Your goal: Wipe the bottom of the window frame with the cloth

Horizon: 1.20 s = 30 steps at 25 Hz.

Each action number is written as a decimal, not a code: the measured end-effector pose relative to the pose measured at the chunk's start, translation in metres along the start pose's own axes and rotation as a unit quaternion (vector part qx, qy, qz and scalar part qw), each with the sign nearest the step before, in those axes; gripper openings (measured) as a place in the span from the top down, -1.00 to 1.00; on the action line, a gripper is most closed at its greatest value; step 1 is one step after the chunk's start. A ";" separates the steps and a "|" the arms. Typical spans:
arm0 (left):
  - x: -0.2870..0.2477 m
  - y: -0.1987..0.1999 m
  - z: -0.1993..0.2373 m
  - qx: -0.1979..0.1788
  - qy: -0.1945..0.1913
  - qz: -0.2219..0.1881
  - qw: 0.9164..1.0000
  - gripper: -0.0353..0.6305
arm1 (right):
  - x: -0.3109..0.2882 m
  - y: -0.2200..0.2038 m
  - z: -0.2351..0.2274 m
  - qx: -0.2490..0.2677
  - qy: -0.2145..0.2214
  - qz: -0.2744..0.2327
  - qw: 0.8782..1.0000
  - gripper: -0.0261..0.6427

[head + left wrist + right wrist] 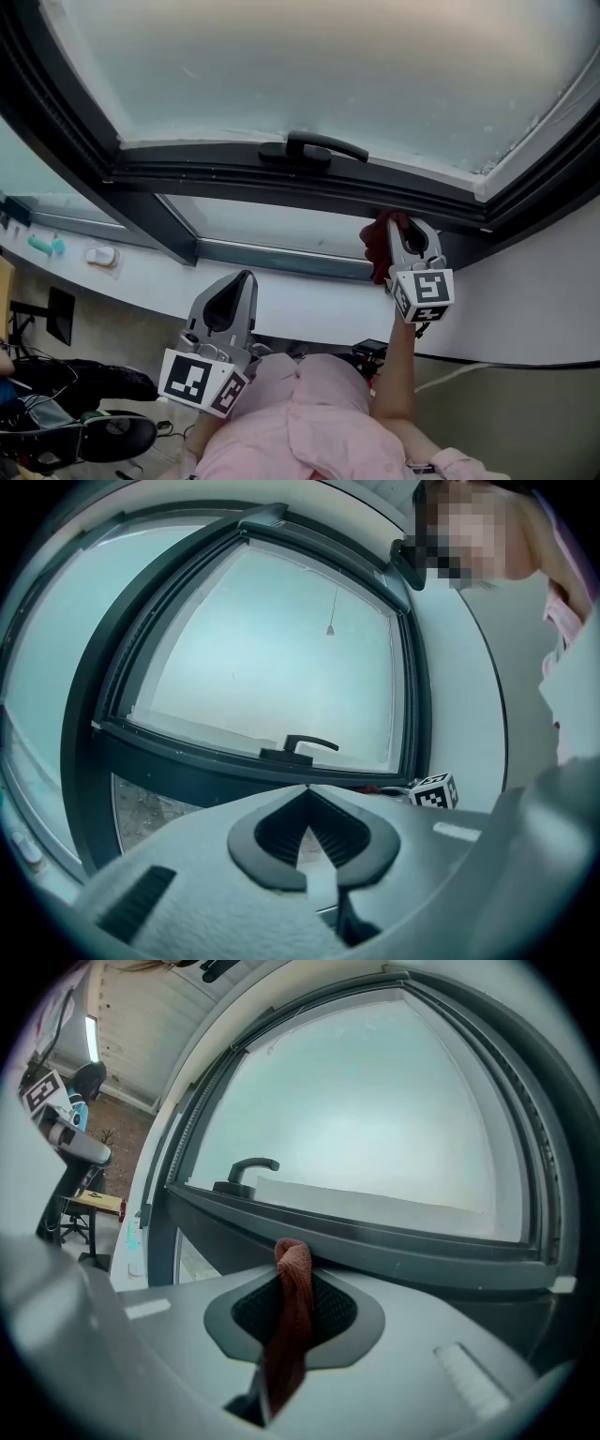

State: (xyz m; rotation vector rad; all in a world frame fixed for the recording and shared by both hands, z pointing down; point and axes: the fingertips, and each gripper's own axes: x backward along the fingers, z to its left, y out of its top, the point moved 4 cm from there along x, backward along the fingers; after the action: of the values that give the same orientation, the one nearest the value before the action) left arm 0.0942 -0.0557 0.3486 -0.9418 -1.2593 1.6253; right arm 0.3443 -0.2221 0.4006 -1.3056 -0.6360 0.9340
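Right hand-held gripper [405,236] is clenched on the red cloth [289,1321]. The cloth is pinched between the pads, its folded top poking out past the jaw tips and the rest hanging down behind. The cloth's top presses against the bottom rail of the dark window frame [225,175], toward the right end, right of the window handle [310,148]. Left hand-held gripper [242,286] has its jaws closed with nothing between them. It is held low, near the person's pink sleeve [309,412], well apart from the frame and pointed up at the window.
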 end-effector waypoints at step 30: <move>-0.015 -0.008 -0.020 -0.001 -0.015 0.006 1.000 0.90 | 0.032 -0.016 -0.060 -0.033 -0.074 -0.010 0.997 0.79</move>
State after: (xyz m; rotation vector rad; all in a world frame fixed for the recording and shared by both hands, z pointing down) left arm 0.1198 -0.0622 0.3534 -0.9312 -1.2774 1.6542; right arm 0.4140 -0.2251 0.4020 -1.2936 -0.7986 1.0072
